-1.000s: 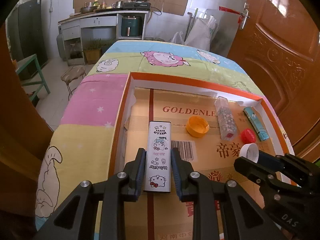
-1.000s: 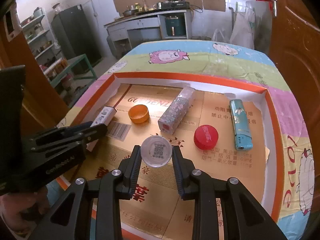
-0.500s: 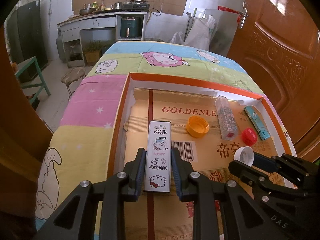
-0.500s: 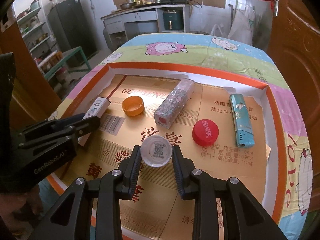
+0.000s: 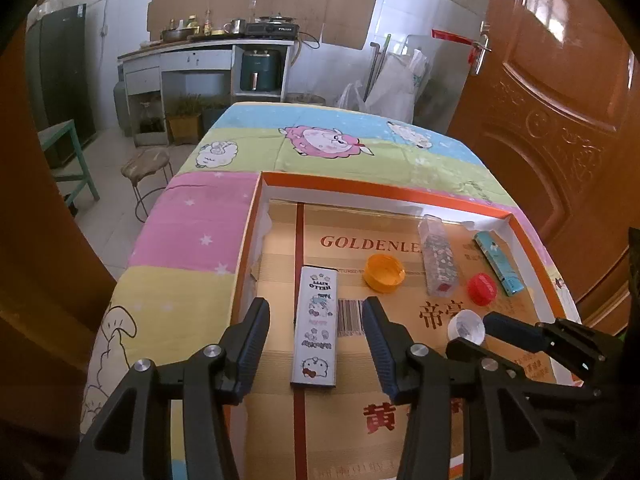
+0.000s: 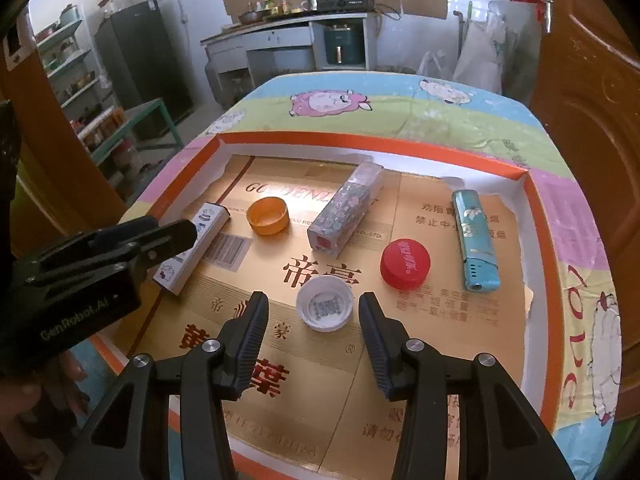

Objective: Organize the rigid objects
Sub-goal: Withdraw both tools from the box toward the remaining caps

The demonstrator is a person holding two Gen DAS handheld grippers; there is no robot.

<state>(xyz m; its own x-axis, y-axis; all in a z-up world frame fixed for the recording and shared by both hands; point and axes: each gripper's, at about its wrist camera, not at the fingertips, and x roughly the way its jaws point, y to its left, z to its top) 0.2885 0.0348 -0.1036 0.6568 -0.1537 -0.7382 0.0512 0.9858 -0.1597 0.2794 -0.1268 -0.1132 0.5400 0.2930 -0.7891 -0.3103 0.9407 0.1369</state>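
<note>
Both tools hang low over the cardboard-lined tray [image 6: 536, 216]: the left hand-held gripper [image 5: 316, 344] is spread wide around the Hello Kitty box [image 5: 316, 328], not touching it, and the right hand-held gripper [image 6: 314, 336] is equally wide around the white cap [image 6: 325, 307]. Beyond the white cap lie an orange cap [image 6: 267, 215], a glittery case [image 6: 346, 208], a red cap [image 6: 405, 264] and a teal lighter [image 6: 474, 246], all well apart.

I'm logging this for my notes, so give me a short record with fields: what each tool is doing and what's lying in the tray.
left tool: open, fingers either side of the Hello Kitty box, not gripping
right tool: open, white cap between fingers, lying mouth up
tray: orange rim, cardboard-lined
other items: orange cap, red cap, glitter case, teal lighter
surface: cartoon sheep cloth
</note>
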